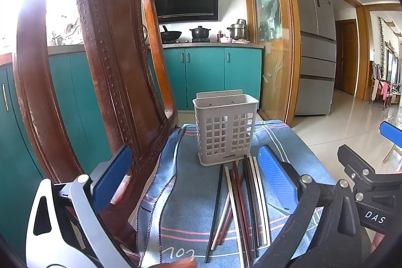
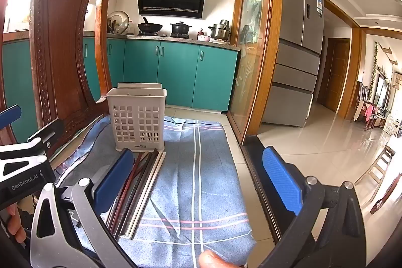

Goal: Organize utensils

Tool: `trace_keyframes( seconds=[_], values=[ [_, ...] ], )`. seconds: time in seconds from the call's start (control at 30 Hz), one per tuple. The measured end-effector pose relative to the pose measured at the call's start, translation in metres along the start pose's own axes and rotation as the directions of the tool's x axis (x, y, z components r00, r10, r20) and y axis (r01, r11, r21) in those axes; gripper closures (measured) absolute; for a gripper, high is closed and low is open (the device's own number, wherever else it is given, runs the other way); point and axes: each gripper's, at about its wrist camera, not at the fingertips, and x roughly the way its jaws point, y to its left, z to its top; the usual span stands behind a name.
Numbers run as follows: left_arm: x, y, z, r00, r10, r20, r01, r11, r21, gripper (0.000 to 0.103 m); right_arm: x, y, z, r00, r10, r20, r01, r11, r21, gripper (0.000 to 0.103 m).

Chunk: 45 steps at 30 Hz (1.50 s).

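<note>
Several chopsticks [image 1: 238, 202], black, white and dark red, lie in a loose bundle on a blue cloth [image 1: 191, 192]. They also show in the right wrist view [image 2: 139, 187]. A pale perforated utensil basket [image 1: 225, 127] stands upright just beyond their far ends; it also shows in the right wrist view [image 2: 137, 116]. My left gripper [image 1: 194, 182] is open and empty, above the chopsticks with them between its fingers. My right gripper [image 2: 198, 182] is open and empty, over the cloth [image 2: 201, 180] to the right of the chopsticks; its left finger [image 2: 114, 180] is beside them.
A carved wooden chair back [image 1: 113, 62] rises close on the left, seen too in the right wrist view [image 2: 62, 47]. The cloth's right edge drops to a tiled floor [image 2: 314, 142]. A glass sliding door frame [image 2: 261, 42] stands right. Teal kitchen cabinets [image 1: 208, 74] lie beyond.
</note>
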Motion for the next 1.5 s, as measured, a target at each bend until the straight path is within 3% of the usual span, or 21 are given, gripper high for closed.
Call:
trace_keyframes(
  seconds=[1.5],
  values=[
    [0.0000,-0.0002,0.0000,1.000,0.001,-0.001,-0.001,1.000,0.000,0.003,-0.0004,-0.0025,-0.0006,1.000,0.001,-0.002,-0.001,1.000,0.003,0.002]
  ],
)
